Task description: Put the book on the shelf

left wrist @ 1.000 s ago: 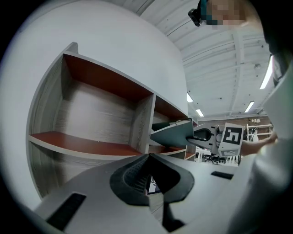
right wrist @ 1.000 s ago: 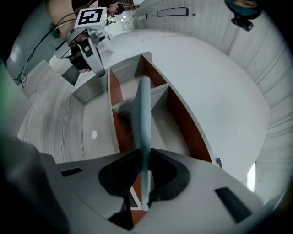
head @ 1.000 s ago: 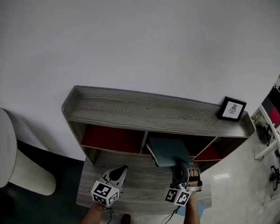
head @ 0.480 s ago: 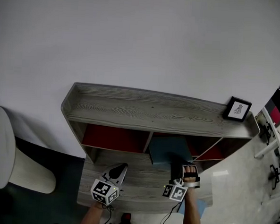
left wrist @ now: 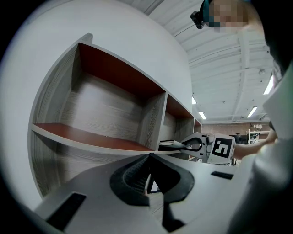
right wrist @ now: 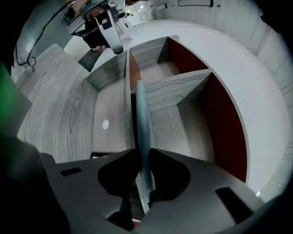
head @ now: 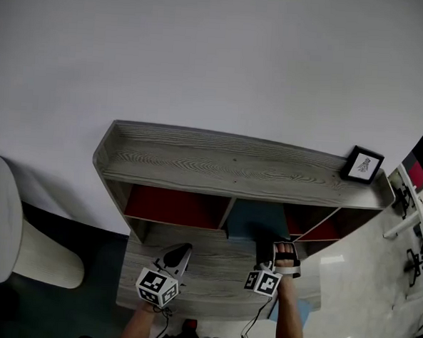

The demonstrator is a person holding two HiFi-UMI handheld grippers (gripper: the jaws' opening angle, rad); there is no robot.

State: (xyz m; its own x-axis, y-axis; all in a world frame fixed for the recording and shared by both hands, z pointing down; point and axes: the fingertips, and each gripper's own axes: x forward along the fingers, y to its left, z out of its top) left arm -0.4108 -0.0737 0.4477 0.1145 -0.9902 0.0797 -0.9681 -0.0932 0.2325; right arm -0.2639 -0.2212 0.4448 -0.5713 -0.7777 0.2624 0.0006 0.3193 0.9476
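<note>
Nearly done: the book (head: 255, 222) is mostly inside the shelf (head: 233, 166), with the right gripper (head: 271, 251) clamped on it. The left gripper (head: 180, 253) is closed and empty. Looks like it just needs letting go.

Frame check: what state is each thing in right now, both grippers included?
Book: clamped at its edge, partway into the middle compartment.
Right gripper: shut on the book.
Left gripper: shut, empty.
Shelf: upright against the wall.
Picture frame: standing on the shelf top, right end.

One shelf (head: 233, 166), three compartments (head: 170, 206) in it, one book (head: 255, 219) and one picture (head: 365, 165) are seen; the left tool (head: 181, 251) and the right tool (head: 268, 251) are counted as two.
</note>
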